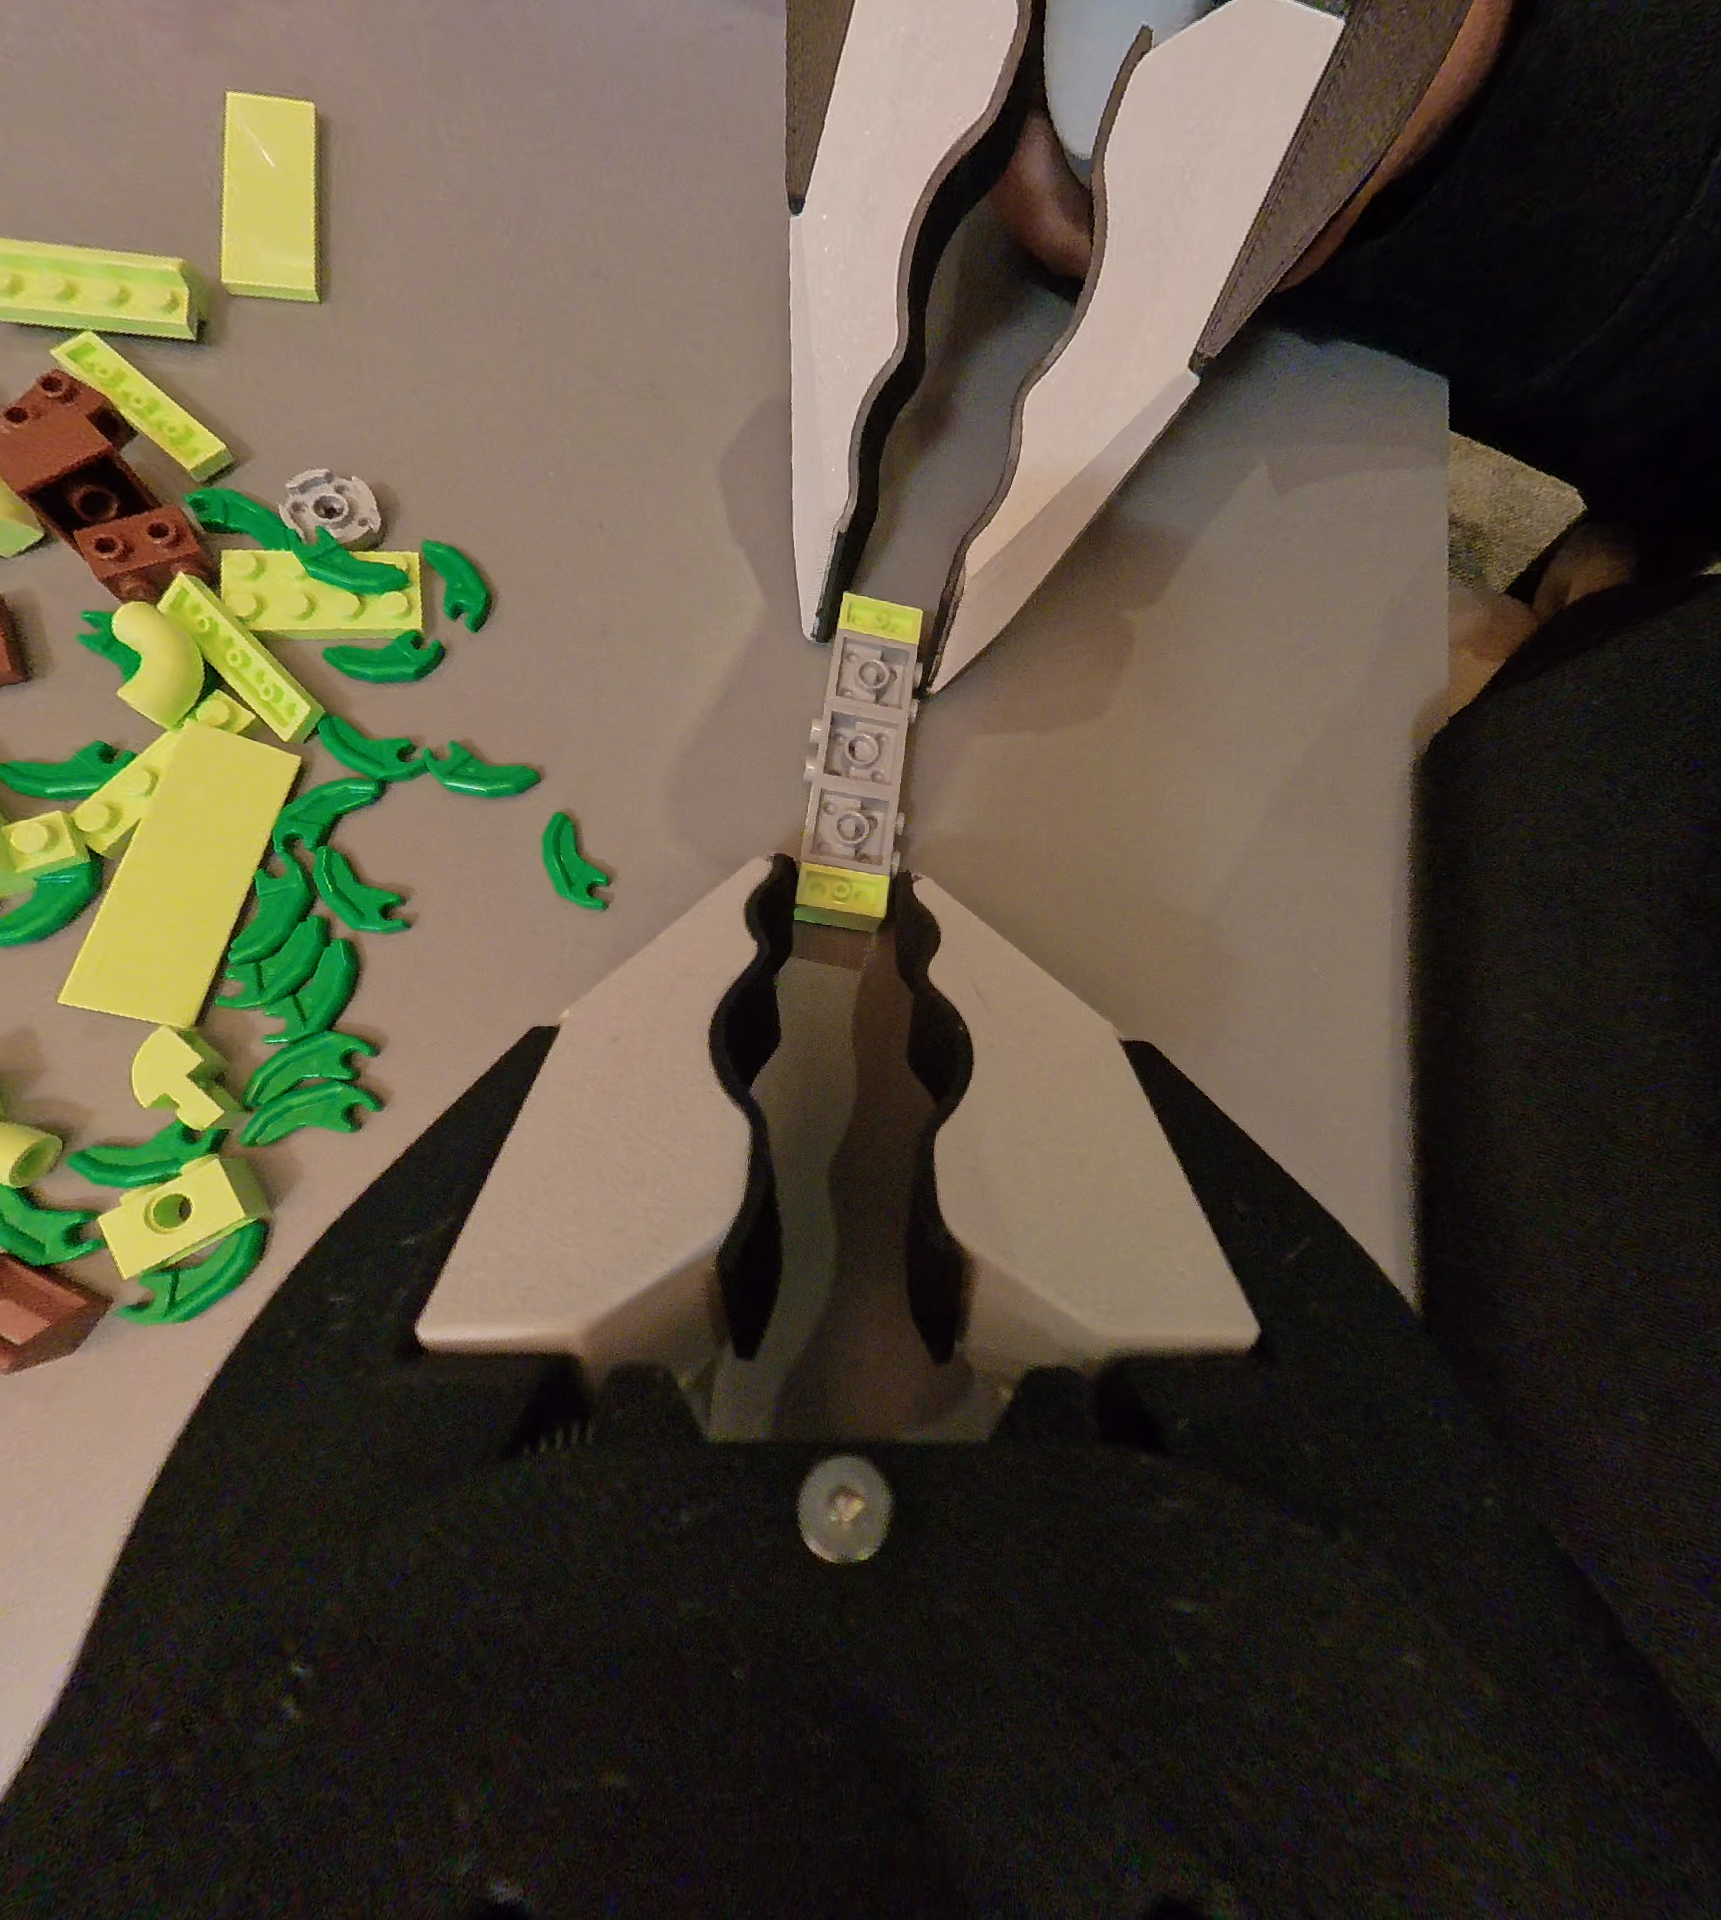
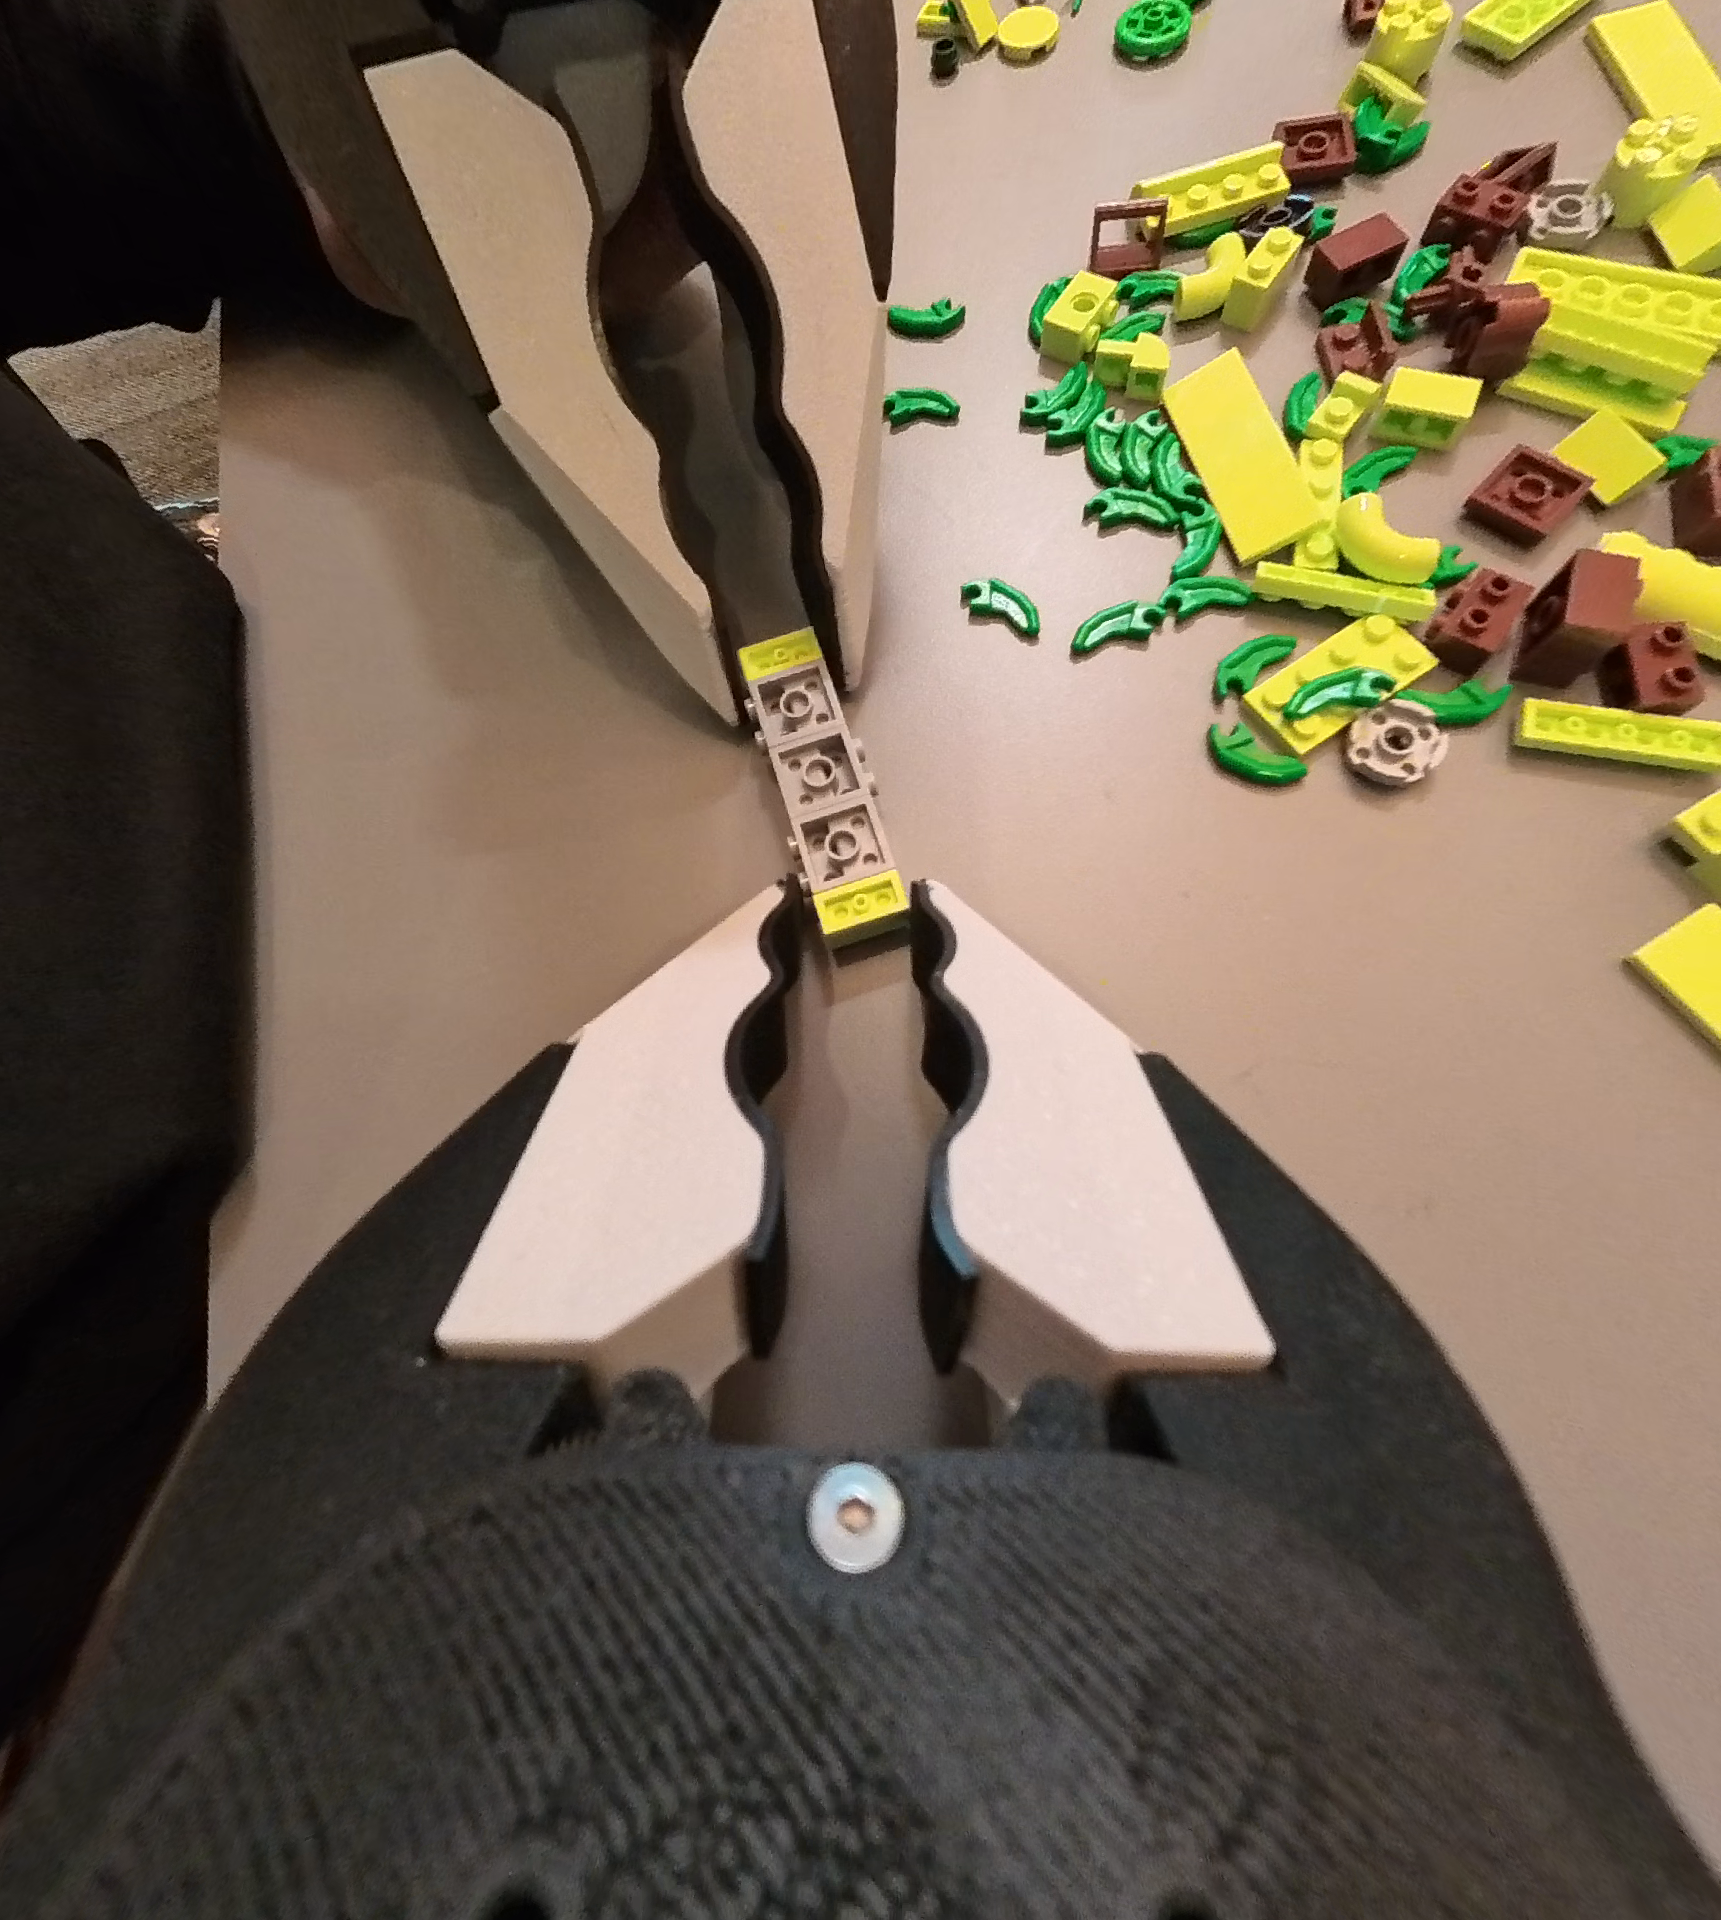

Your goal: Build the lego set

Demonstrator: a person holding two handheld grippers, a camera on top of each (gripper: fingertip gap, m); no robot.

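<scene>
The short grey-and-lime brick column [image 1: 858,764] hangs above the table [image 1: 575,208], pinched at one end by the left gripper [image 1: 840,883] and at the other by the right gripper [image 2: 851,902], so any twist or uneven pull could snap it apart into the loose pieces [image 1: 212,831] beside it.

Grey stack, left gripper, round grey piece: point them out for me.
grey stack [image 1: 858,750], left wrist view, its middle brick.
left gripper [image 1: 840,883], left wrist view, between its fingertips.
round grey piece [image 2: 1396,740], right wrist view, its centre hole.
</scene>
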